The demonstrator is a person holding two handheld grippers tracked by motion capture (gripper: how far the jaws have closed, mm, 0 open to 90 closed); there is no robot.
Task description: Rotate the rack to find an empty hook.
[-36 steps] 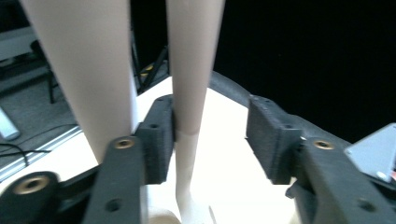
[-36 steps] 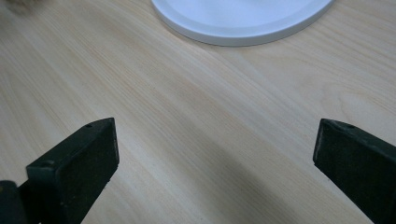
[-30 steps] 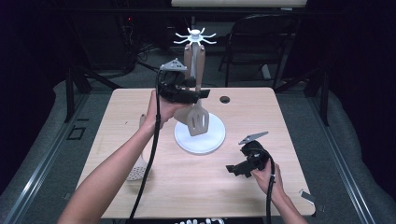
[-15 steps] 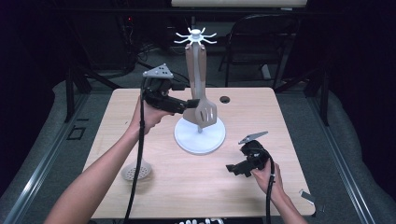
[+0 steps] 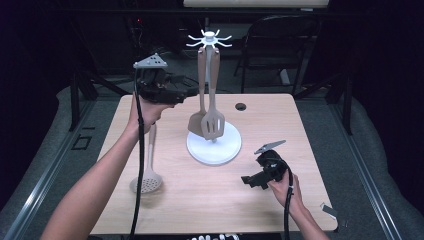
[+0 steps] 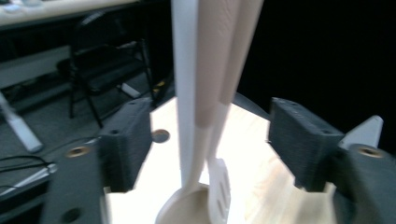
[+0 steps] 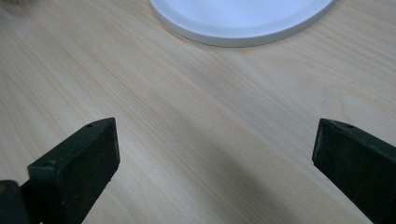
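Since a second ago, the left gripper has drawn back to the left of the utensil stand and a little higher, and its jaws have just been closing somewhat. They stand apart with nothing pressed between them. In the left gripper view the stand's white pole and two hanging handles show through the gap, touching neither jaw.

No brand, label or writing can be read anywhere.

On the stand hang two beige utensils side by side: a solid turner and a slotted turner, their heads just above the round white base. A third utensil, a skimmer with a holed round head, lies flat on the table near the person's left forearm, well apart from the stand.

The right gripper rests low on the table near the person's right edge, jaws released and wide, holding nothing; bare wood lies between them in the right gripper view.

The table is pale wood with a small dark hole near its far edge. Grey carpet, a dark folding chair and cables lie beyond, in a dim room.
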